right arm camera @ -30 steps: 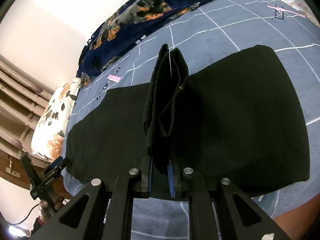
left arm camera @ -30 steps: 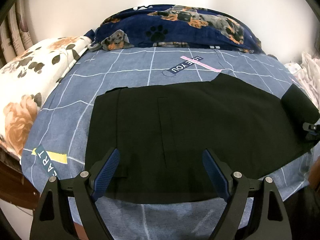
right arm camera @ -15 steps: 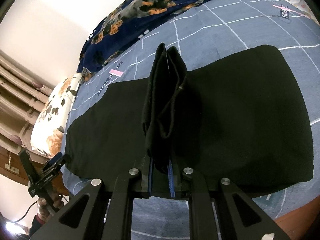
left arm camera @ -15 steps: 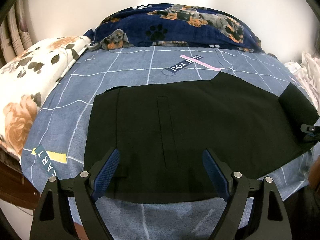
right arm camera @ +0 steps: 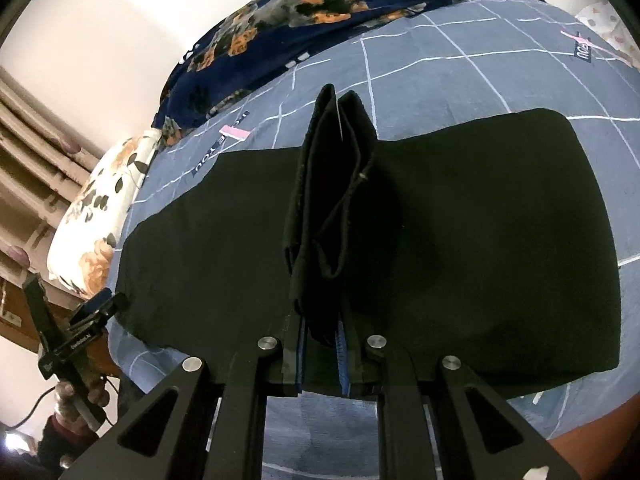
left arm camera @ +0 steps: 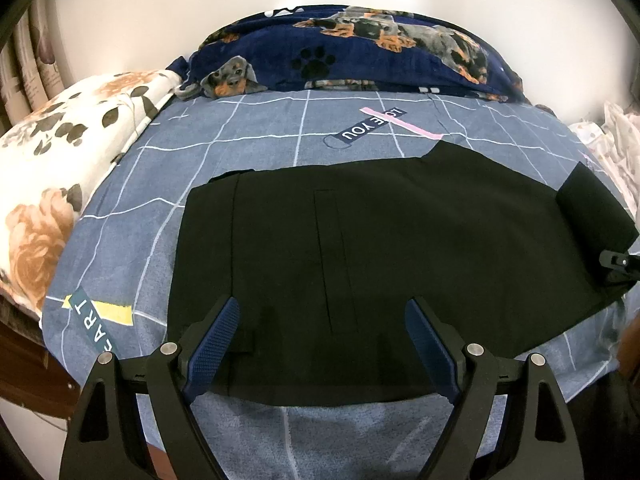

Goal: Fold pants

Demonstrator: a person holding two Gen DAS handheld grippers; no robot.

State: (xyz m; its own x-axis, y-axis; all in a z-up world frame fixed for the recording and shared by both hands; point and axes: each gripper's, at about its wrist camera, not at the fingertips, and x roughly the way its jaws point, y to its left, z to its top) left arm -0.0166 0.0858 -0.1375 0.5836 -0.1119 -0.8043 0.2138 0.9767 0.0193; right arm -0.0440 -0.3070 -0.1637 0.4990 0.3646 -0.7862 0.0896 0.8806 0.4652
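Across the middle of my left camera's picture, the black pants point(left arm camera: 360, 264) lie flat on the blue bed sheet point(left arm camera: 248, 128) with white lines. My left claw point(left arm camera: 322, 340) sits at the bottom of that picture. Its two blue pads are far apart, so it is open and holds nothing. The near edge of the pants lies between the pads, but I cannot tell if the pads touch the cloth.

Over at the right edge of that picture, one end of the pants is lifted up off the bed. A bit of my right claw shows there, low on the right side.

Down at the bottom middle of my right camera's picture, my right claw point(right arm camera: 322, 356) is closed tight on that end of the pants point(right arm camera: 460, 240). The pinched cloth stands up in folds in the middle of the picture. The rest of the pants spreads flat to both sides.

At the lower left of that picture I see my left hand point(right arm camera: 80, 398) holding its claw.

A dark blue blanket with dogs point(left arm camera: 360, 52) lies at the top of the bed. A white pillow with flowers point(left arm camera: 52, 168) is on the left side.
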